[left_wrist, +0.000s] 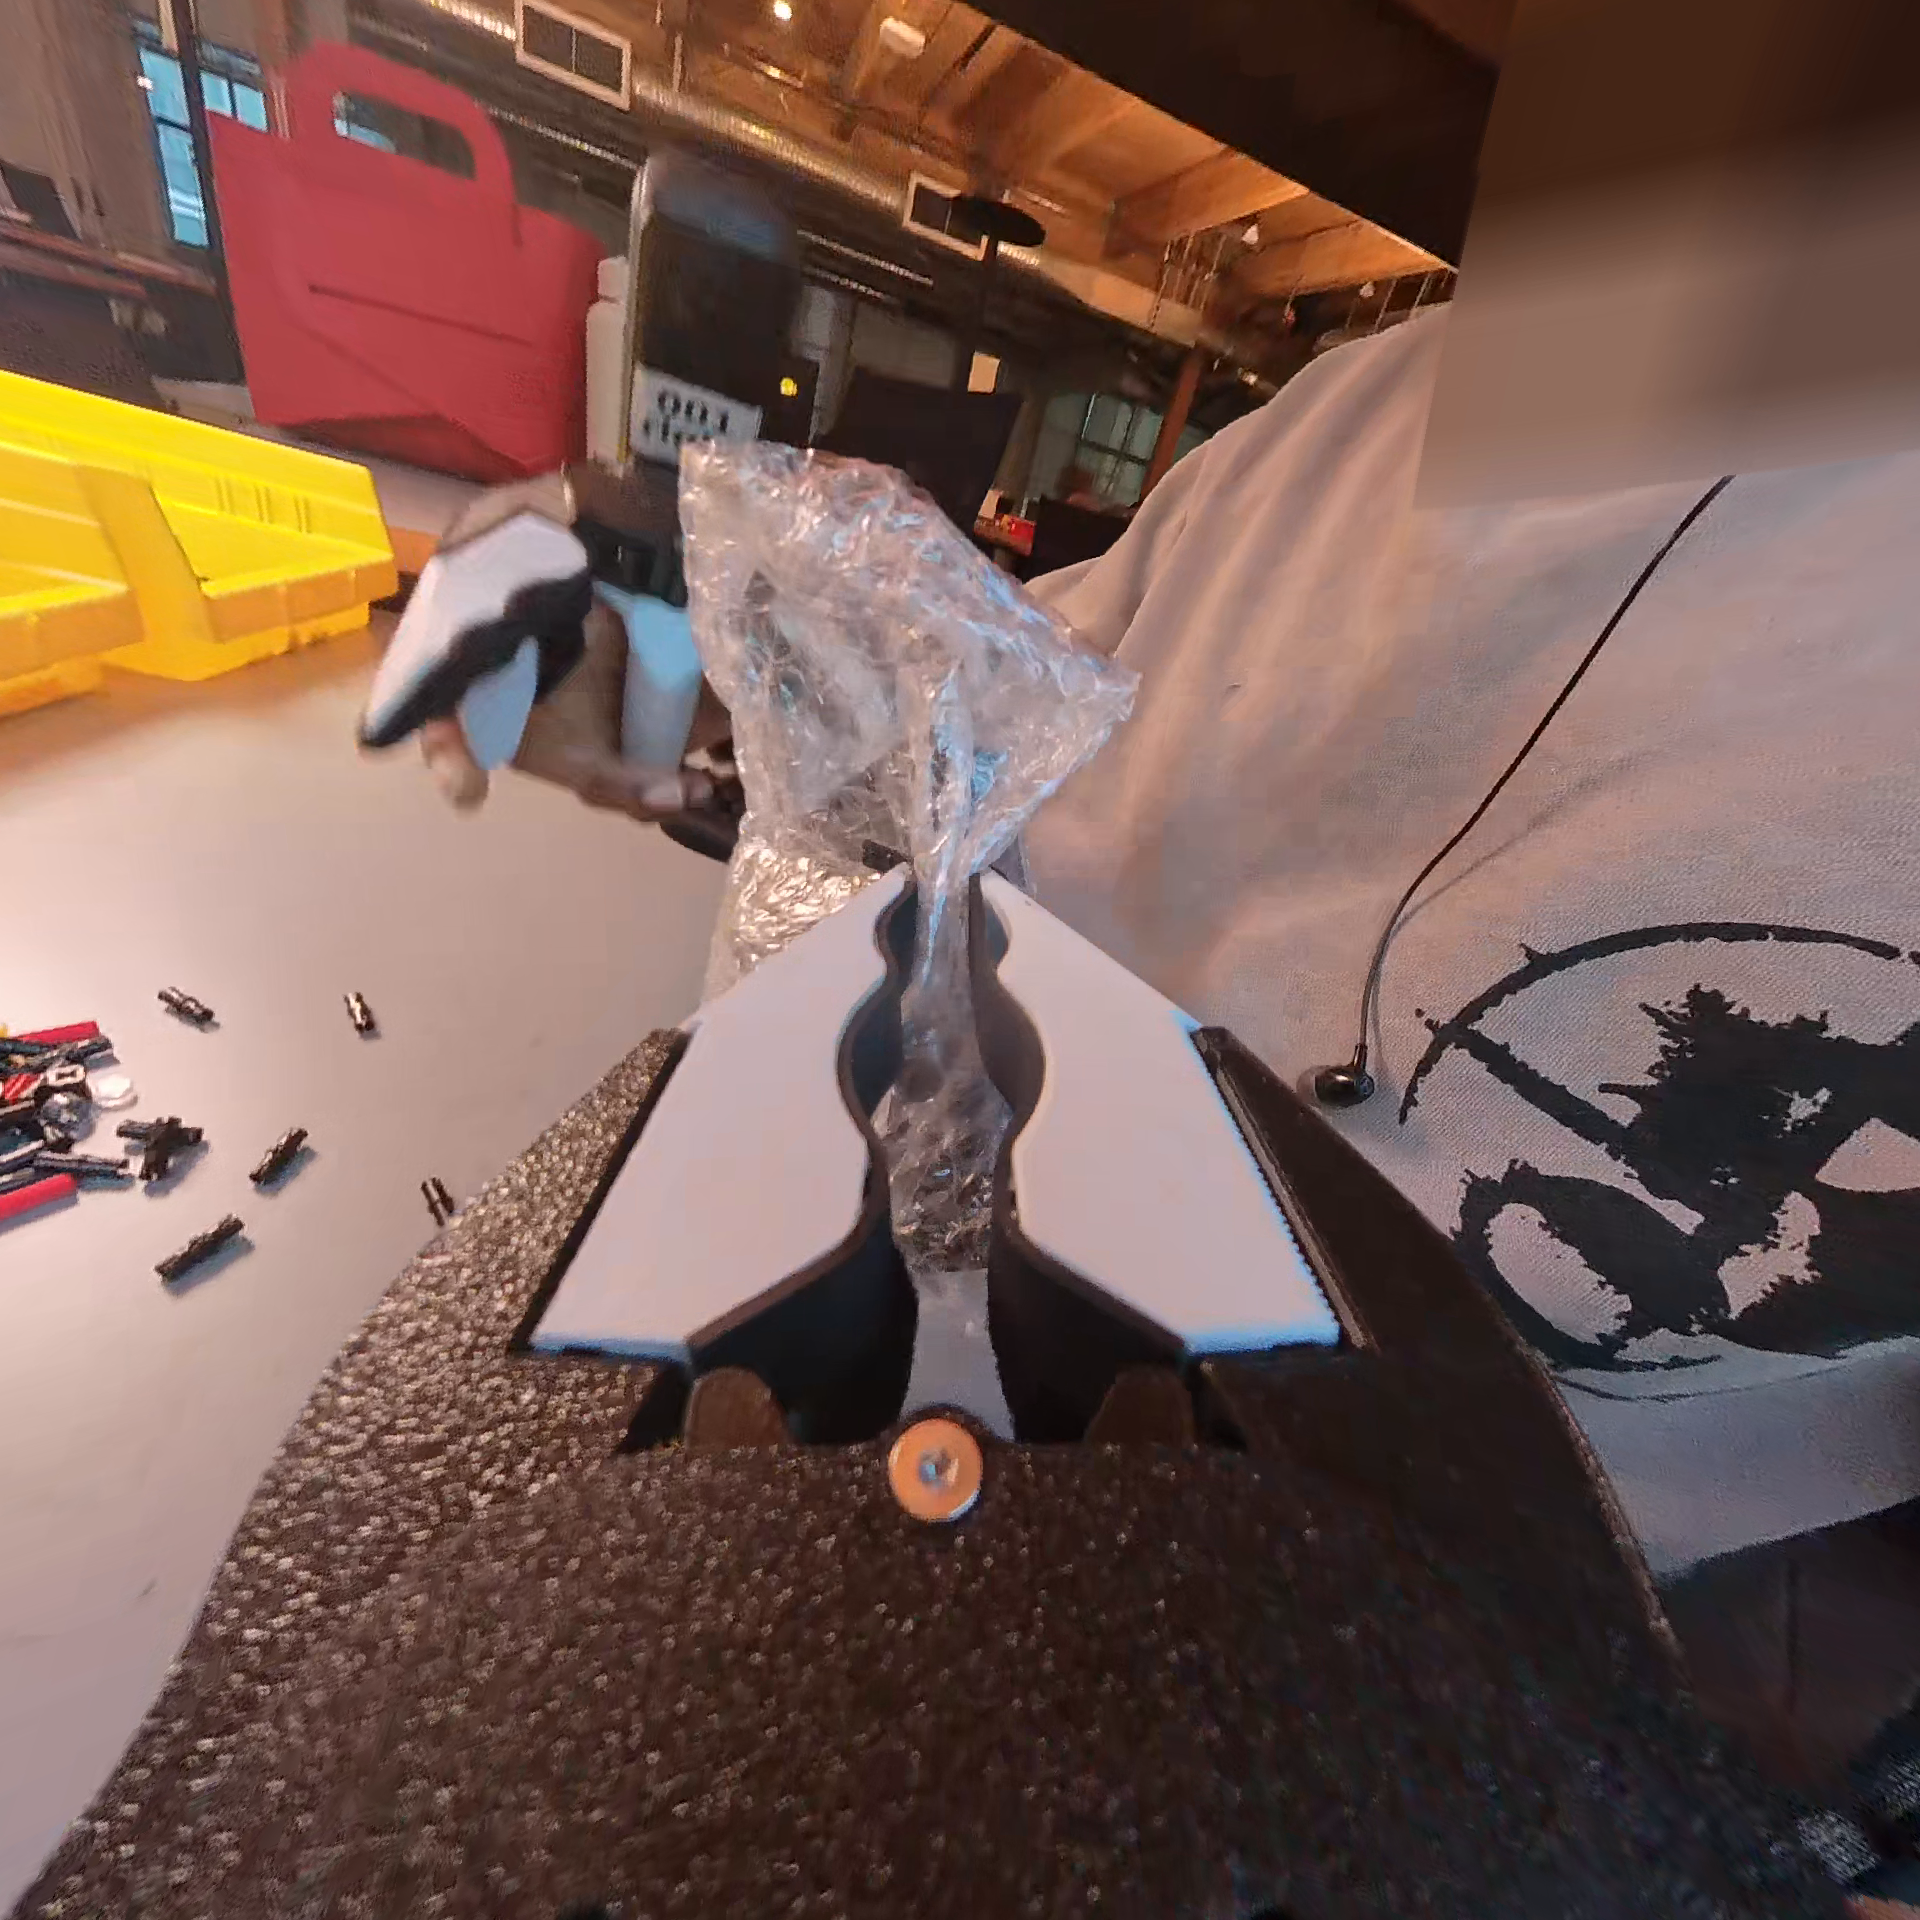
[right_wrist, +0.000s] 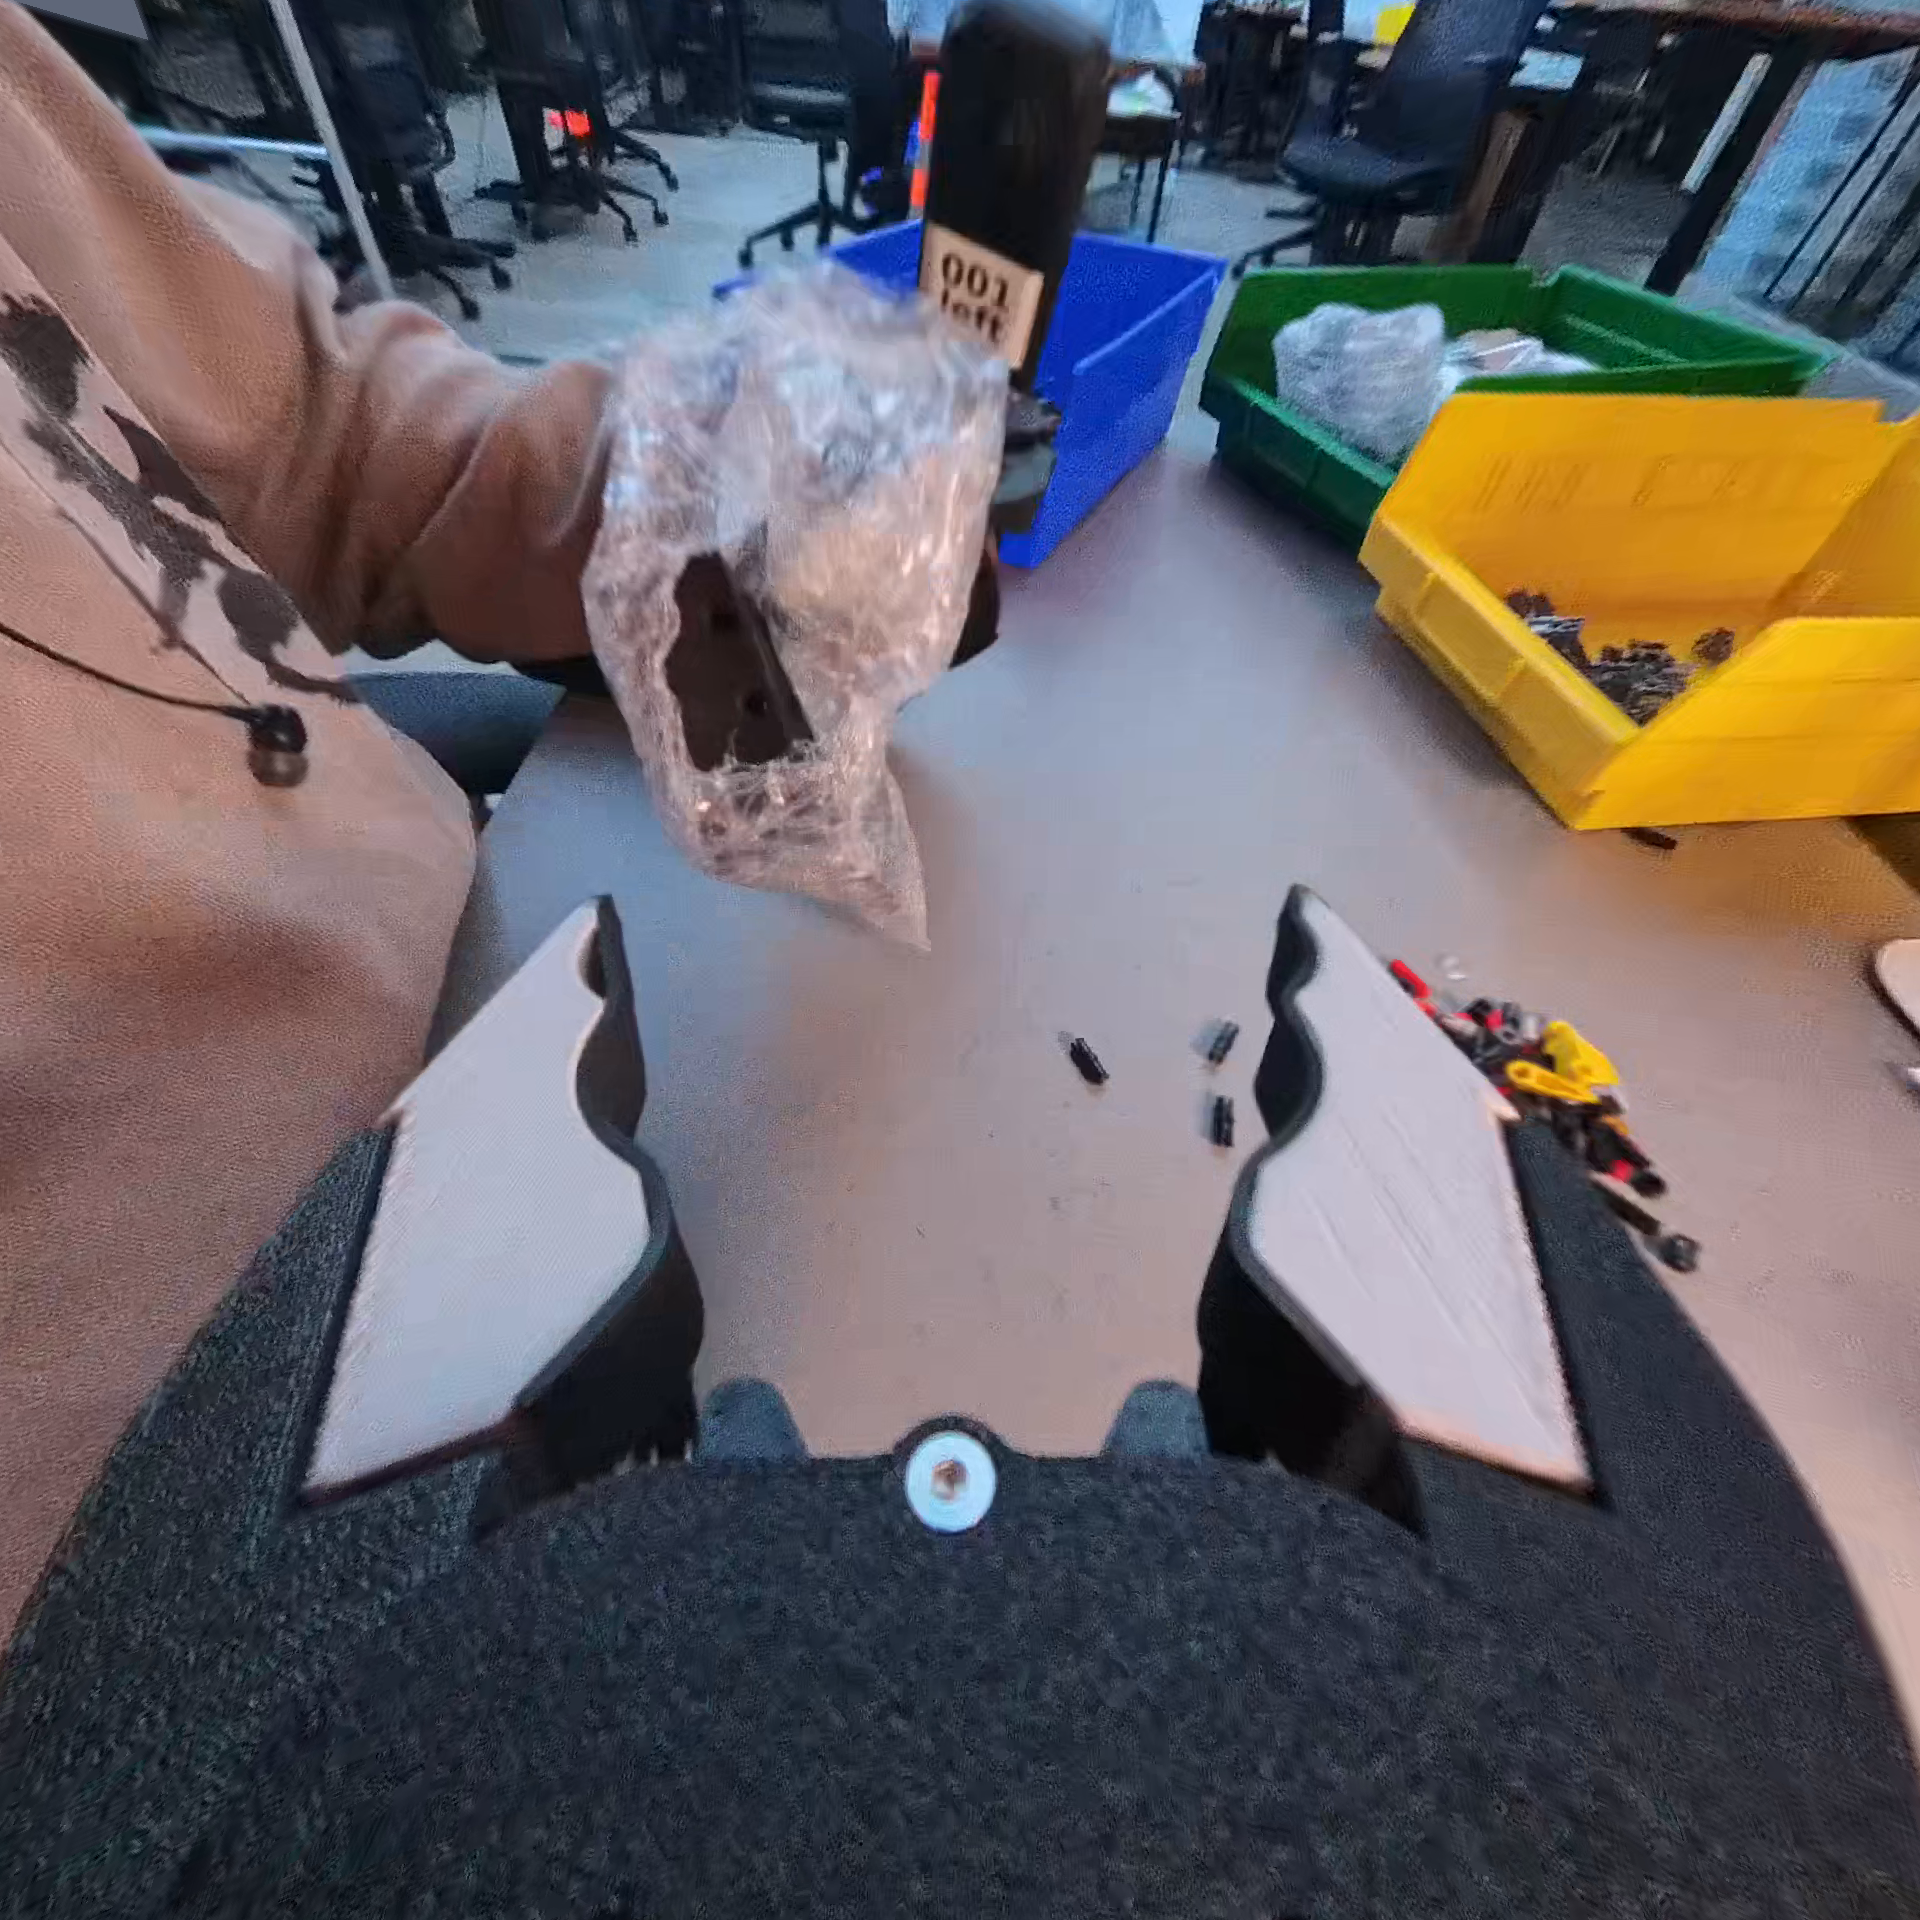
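Note:
My left gripper (left_wrist: 943, 883) is shut on a crumpled clear plastic bag (left_wrist: 883, 644) and holds it up in the air above the grey table (left_wrist: 312, 935), near the person's pale shirt (left_wrist: 1455, 831). In the right wrist view the same bag (right_wrist: 790, 582) hangs from the left gripper, whose dark finger shows through the plastic. My right gripper (right_wrist: 940, 914) is open and empty, just below and in front of the bag, above the table (right_wrist: 1039, 727). It also shows in the left wrist view (left_wrist: 499, 644), behind the bag. Small black pins (right_wrist: 1086, 1060) lie on the table between its fingers.
A pile of small black, red and yellow parts (right_wrist: 1538, 1081) lies at the right, also seen in the left wrist view (left_wrist: 62, 1101). A yellow bin (right_wrist: 1662, 623) with dark parts, a green bin (right_wrist: 1455, 343) with plastic bags and a blue bin (right_wrist: 1122, 353) stand farther back. A red bin (left_wrist: 395, 291) stands behind.

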